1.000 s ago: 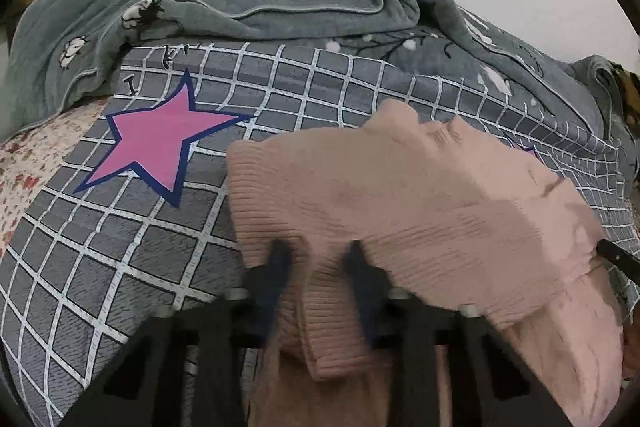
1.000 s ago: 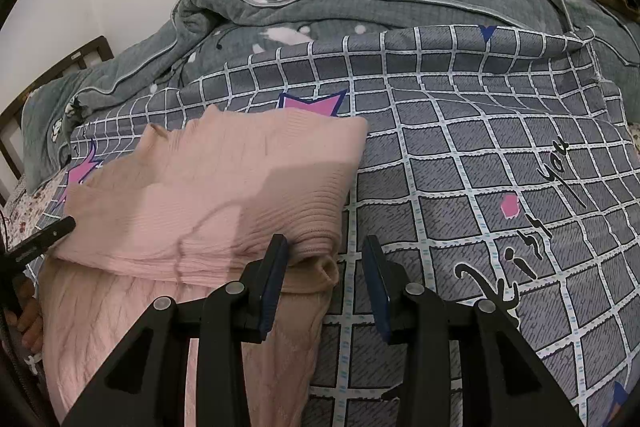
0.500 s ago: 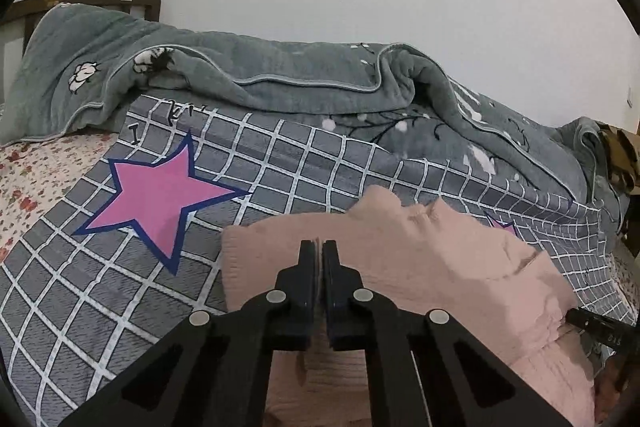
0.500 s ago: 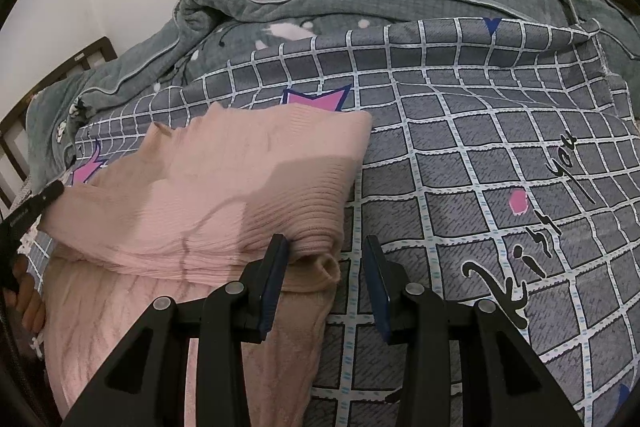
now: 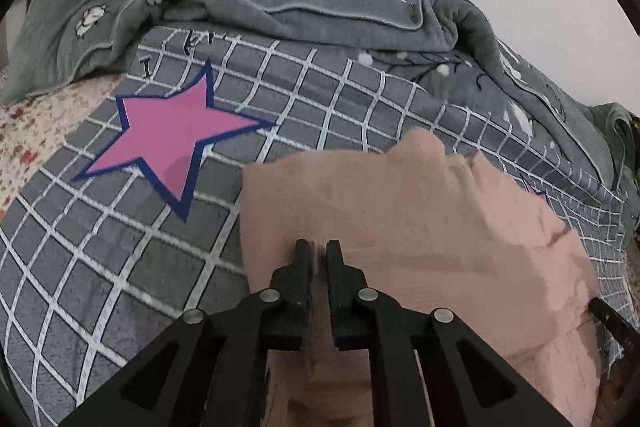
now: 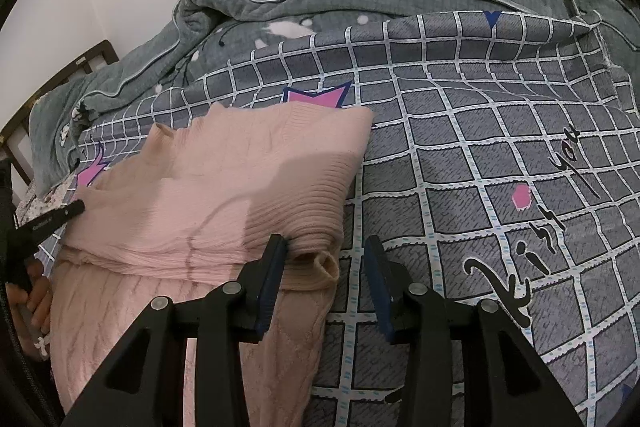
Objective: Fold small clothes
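A pink knit sweater lies partly folded on the grey checked bedcover, its upper half doubled over the lower. It also shows in the right wrist view. My left gripper is shut, its tips over the sweater's left fold; I cannot tell if cloth is pinched. My right gripper is open, with the sweater's right fold corner between its fingers. The left gripper's tip shows at the sweater's far edge.
The grey checked bedcover with pink stars covers the bed. A bunched grey blanket lies along the back by the white wall. A dark wooden headboard stands at the left. A floral sheet shows at the left edge.
My left gripper closed from open a second ago and now points lower, over the sweater's fold. My right gripper stayed open and nearly still at the sweater's right corner.
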Tool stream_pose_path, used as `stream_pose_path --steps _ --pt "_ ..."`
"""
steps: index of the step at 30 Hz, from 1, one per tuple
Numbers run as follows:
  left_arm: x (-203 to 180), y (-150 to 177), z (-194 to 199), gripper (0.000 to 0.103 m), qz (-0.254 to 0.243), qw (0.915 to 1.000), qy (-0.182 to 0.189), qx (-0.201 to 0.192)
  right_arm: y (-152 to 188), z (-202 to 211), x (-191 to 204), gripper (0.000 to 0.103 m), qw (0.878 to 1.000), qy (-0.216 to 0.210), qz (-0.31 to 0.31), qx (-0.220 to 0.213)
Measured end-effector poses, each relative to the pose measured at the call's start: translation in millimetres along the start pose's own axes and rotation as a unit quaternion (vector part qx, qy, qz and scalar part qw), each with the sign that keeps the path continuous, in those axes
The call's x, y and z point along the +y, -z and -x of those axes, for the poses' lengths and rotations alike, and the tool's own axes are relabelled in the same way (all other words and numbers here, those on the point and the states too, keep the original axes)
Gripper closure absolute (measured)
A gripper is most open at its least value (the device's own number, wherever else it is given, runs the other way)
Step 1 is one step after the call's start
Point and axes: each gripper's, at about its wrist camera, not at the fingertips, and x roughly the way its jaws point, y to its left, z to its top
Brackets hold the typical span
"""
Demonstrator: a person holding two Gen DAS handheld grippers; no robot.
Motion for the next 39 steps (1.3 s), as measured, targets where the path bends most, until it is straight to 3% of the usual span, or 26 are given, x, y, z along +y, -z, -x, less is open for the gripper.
stream_pose_path --steps 4,6,7,8,12,17,20,22,26,30,33,37,39 --pt "-2 9 11 0.079 -0.016 0.9998 0.011 -0.001 1 10 1 0.058 1.000 0.008 0.001 -0.010" --pt "-5 15 19 0.059 -0.028 0.9995 0.015 -0.006 3 16 2 0.058 1.000 0.014 0.004 -0.017" --pt "-7 17 23 0.039 -0.032 0.9993 0.012 -0.011 4 20 3 0.058 1.000 0.019 0.007 -0.020" --pt "-8 19 28 0.032 -0.036 0.9991 0.008 -0.020 6 24 3 0.058 0.999 0.024 0.011 -0.025" --pt "-12 30 47 0.032 -0.050 0.9980 0.009 -0.038 15 45 8 0.058 0.998 0.033 0.025 -0.048" --pt "-10 47 66 0.032 -0.035 0.9982 0.018 -0.044 25 77 24 0.058 0.996 0.023 0.053 -0.066" --pt "-10 63 83 0.032 -0.024 0.9979 0.037 -0.048 44 101 30 0.058 0.993 0.040 0.059 -0.090" --pt "-12 76 97 0.032 -0.038 0.9965 0.051 -0.055 58 110 32 0.058 0.993 0.045 0.076 -0.080" --pt "-11 115 129 0.032 -0.065 0.9946 0.039 -0.071 95 131 25 0.058 0.993 0.056 0.081 -0.057" --pt "-1 148 146 0.032 -0.063 0.9959 0.048 -0.043 126 144 11 0.059 0.997 0.047 0.062 -0.028" --pt "4 170 157 0.032 -0.059 0.9964 0.047 -0.037 148 154 8 0.067 0.998 0.037 0.053 -0.019" --pt "7 196 170 0.032 -0.065 0.9964 0.046 -0.030 173 165 15 0.067 0.996 0.031 0.075 -0.022" --pt "8 206 175 0.032 -0.066 0.9963 0.046 -0.030 187 167 19 0.073 0.996 0.027 0.088 -0.020"
